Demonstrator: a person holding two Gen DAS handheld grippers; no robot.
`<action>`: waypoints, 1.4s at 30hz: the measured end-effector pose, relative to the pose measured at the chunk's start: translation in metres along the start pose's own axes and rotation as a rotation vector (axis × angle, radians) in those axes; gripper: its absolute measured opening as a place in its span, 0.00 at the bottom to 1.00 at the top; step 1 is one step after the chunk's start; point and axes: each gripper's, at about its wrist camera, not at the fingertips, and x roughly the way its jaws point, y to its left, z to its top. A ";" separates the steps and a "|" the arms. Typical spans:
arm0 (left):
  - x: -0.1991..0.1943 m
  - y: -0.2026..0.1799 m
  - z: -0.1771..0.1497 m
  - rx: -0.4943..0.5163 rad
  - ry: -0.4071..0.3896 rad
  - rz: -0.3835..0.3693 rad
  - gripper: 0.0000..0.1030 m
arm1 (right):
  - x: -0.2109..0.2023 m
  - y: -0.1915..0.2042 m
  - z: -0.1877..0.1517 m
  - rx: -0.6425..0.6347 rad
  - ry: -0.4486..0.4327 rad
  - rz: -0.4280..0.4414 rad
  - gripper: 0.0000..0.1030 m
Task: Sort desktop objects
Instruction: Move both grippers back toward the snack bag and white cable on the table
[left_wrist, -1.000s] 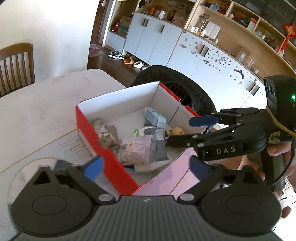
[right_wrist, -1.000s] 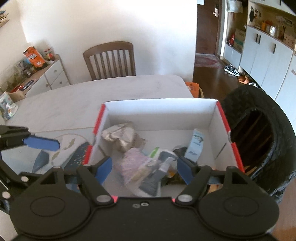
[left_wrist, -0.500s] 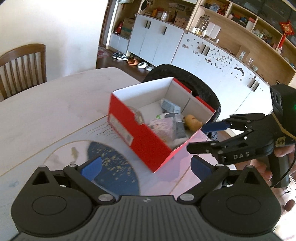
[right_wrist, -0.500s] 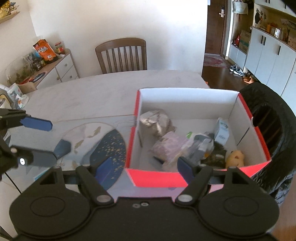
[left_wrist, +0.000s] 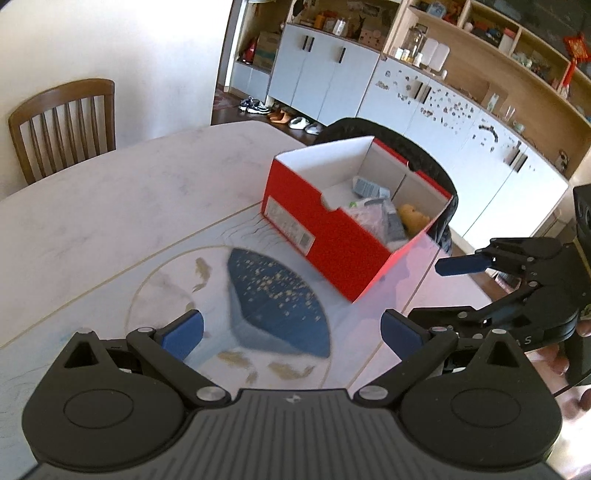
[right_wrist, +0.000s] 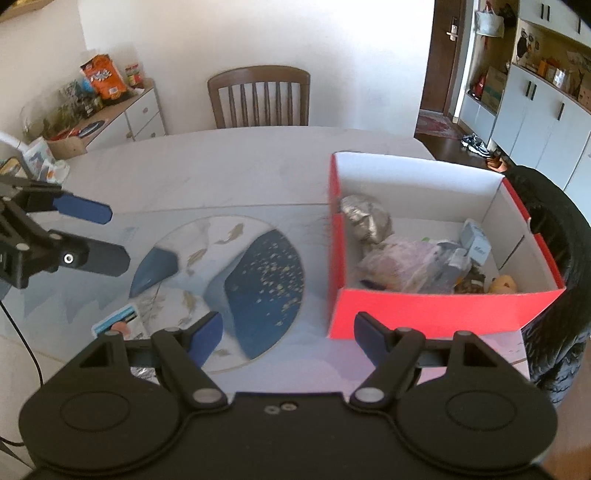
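A red shoebox (right_wrist: 443, 310) with white inner walls stands on the table's right side, also seen as the red box (left_wrist: 332, 229). Inside lie a crumpled silvery packet (right_wrist: 365, 218), a clear plastic bag (right_wrist: 399, 262), a small blue-white carton (right_wrist: 476, 243) and a yellow toy (right_wrist: 502, 284). A small card (right_wrist: 118, 319) lies on the mat near the front edge. My right gripper (right_wrist: 288, 336) is open and empty, short of the box's front left corner. My left gripper (left_wrist: 291, 332) is open and empty over the mat, left of the box; the right wrist view shows it as the left gripper (right_wrist: 103, 232).
A printed mat (right_wrist: 258, 288) with a dark blue fan shape covers the near table. A wooden chair (right_wrist: 258, 96) stands at the far side. A black bulky object (right_wrist: 561, 258) sits just right of the box. A sideboard (right_wrist: 110, 103) with snacks is at far left.
Both grippers have pulled back from above the box toward the near table edge and leftward. The box now sits farther away and to the right. Both stay open and empty.
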 end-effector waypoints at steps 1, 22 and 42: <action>-0.001 0.001 -0.003 0.007 0.002 0.003 1.00 | 0.000 0.004 -0.002 -0.003 0.001 -0.002 0.76; -0.005 0.022 -0.065 0.072 0.067 -0.018 0.99 | 0.009 0.060 -0.026 -0.026 0.040 -0.013 0.76; 0.020 0.042 -0.139 0.177 0.204 0.026 0.96 | 0.016 0.062 -0.034 0.004 0.070 -0.013 0.76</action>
